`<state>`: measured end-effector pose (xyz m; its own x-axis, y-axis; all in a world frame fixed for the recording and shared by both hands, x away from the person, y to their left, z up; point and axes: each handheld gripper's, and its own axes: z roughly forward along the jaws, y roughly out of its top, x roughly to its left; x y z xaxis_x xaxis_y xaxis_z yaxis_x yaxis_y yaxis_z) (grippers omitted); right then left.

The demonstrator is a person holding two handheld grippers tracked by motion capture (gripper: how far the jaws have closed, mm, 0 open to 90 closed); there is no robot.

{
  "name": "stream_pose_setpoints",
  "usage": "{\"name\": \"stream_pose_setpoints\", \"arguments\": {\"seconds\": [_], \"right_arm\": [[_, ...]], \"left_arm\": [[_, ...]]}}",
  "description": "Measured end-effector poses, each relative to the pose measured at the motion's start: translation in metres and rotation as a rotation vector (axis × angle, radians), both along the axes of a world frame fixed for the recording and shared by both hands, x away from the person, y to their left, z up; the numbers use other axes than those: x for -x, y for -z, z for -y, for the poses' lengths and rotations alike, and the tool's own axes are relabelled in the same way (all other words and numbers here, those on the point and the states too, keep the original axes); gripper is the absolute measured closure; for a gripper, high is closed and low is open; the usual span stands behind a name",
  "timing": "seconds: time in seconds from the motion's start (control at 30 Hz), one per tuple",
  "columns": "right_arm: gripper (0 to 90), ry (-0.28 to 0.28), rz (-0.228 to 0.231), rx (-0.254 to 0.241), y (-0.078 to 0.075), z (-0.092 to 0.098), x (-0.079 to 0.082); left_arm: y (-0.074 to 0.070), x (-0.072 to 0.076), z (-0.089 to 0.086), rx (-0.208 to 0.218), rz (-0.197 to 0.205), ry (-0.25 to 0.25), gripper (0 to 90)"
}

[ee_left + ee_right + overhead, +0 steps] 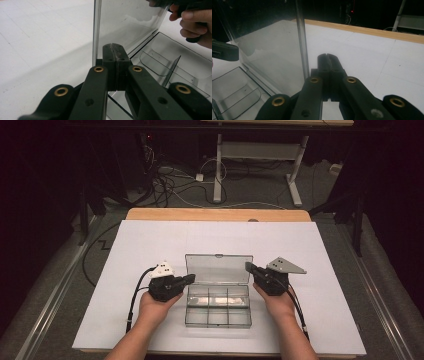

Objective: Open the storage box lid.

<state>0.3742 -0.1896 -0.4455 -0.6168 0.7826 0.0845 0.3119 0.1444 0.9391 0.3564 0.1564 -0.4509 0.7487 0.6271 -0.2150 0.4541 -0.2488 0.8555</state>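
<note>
A clear plastic compartment box (218,324) lies on the white sheet with its lid (218,269) standing open and upright. The box's dividers (172,71) show in the left gripper view, and its compartments look empty. My left gripper (190,278) is shut with nothing in it, its tips (115,47) by the lid's (125,22) lower left corner. My right gripper (248,266) is also shut and empty, its tips (328,57) just beside the lid's (267,57) right edge. I cannot tell whether either gripper touches the lid.
The white sheet (150,245) covers a wooden table whose far edge (215,214) shows. Beyond it are cables on the floor (170,185) and a white desk frame (260,155). The other hand (195,22) holding its gripper shows past the lid.
</note>
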Motion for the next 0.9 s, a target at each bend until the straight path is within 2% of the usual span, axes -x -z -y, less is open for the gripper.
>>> {"name": "stream_pose_setpoints", "arguments": {"seconds": [0.23,0.5,0.6,0.73,0.9], "right_arm": [[90.0,0.004,-0.001,0.002,0.001,0.0,-0.002],[90.0,0.004,-0.002,-0.003,0.001,0.0,-0.003],[90.0,0.004,0.001,-0.002,0.0,0.0,-0.003],[90.0,0.005,-0.003,-0.002,0.001,0.0,-0.004],[90.0,0.007,-0.006,-0.001,0.001,-0.001,-0.006]], "left_arm": [[-0.006,0.003,-0.015,0.007,0.02,-0.027,87.1],[-0.007,0.005,-0.027,0.011,0.015,-0.068,87.1],[-0.006,0.0,-0.03,0.01,0.012,-0.094,87.2],[-0.004,-0.015,-0.029,0.001,-0.005,-0.114,87.2],[-0.004,-0.031,-0.021,-0.019,-0.022,-0.107,87.2]]}}
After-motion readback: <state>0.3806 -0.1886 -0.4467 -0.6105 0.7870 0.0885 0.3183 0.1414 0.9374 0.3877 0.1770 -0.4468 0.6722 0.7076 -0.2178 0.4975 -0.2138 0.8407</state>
